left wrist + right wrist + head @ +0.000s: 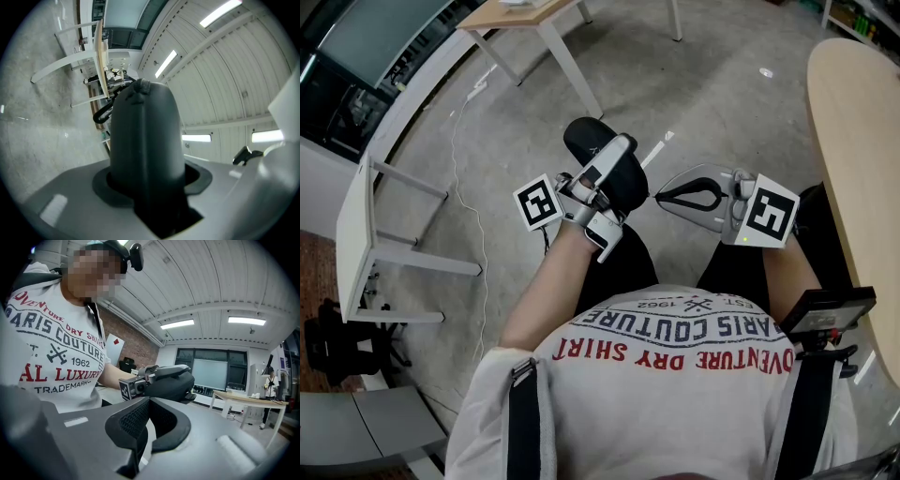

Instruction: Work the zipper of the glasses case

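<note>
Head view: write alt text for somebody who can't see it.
A seated person, seen from above, holds a black glasses case clamped in the left gripper over a grey floor. The right gripper points at it, tongs closed and empty.

The glasses case (584,141) is a black, soft-looking oval pouch with rounded ends and a matte skin. It sits clamped between the two jaws of the left gripper (622,152), one jaw lying across its upper face and the other beneath it. It is held off any surface, and its far rounded end juts past the left gripper's tips. In the left gripper view it rises out of that gripper as a smooth dark dome. A thin line runs lengthwise down its middle, and a small puckered nub sits at its far end. Whether the zip along that line is open or done up cannot be told.
</note>
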Demonstrator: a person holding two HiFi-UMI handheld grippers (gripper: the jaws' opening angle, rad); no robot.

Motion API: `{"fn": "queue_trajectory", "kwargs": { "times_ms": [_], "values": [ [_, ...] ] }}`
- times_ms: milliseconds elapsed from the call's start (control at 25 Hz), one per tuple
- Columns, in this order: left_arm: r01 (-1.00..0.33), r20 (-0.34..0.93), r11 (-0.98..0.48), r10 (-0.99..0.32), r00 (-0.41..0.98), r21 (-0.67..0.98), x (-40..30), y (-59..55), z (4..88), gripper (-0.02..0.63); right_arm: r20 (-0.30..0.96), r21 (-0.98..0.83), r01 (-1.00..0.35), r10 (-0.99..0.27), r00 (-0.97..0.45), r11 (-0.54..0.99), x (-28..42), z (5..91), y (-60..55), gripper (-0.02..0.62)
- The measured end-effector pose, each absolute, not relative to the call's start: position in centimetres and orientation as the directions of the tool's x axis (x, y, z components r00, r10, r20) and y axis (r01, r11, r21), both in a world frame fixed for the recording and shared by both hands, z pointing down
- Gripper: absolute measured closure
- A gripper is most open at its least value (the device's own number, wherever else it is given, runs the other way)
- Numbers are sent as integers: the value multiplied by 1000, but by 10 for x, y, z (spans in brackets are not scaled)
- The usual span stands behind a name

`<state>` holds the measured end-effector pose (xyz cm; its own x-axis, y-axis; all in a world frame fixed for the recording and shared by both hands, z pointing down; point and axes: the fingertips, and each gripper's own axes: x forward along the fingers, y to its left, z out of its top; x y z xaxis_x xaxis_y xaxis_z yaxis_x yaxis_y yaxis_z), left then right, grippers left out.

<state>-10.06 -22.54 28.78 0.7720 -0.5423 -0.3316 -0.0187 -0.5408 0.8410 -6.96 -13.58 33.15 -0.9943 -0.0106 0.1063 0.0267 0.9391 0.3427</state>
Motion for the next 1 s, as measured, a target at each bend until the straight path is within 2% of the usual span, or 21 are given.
{"fn": "queue_trajectory", "kwargs": {
  "times_ms": [440,1000],
  "values": [
    [10,-358,-496,-612,705,868,-112,-234,293,357,132,329,46,2,-991,943,-79,339,-131,598],
    [41,-411,-513,-634,655,857,-113,-239,285,357,79,293,44,22,-997,955,-86,337,-130,597]
  ]
}}
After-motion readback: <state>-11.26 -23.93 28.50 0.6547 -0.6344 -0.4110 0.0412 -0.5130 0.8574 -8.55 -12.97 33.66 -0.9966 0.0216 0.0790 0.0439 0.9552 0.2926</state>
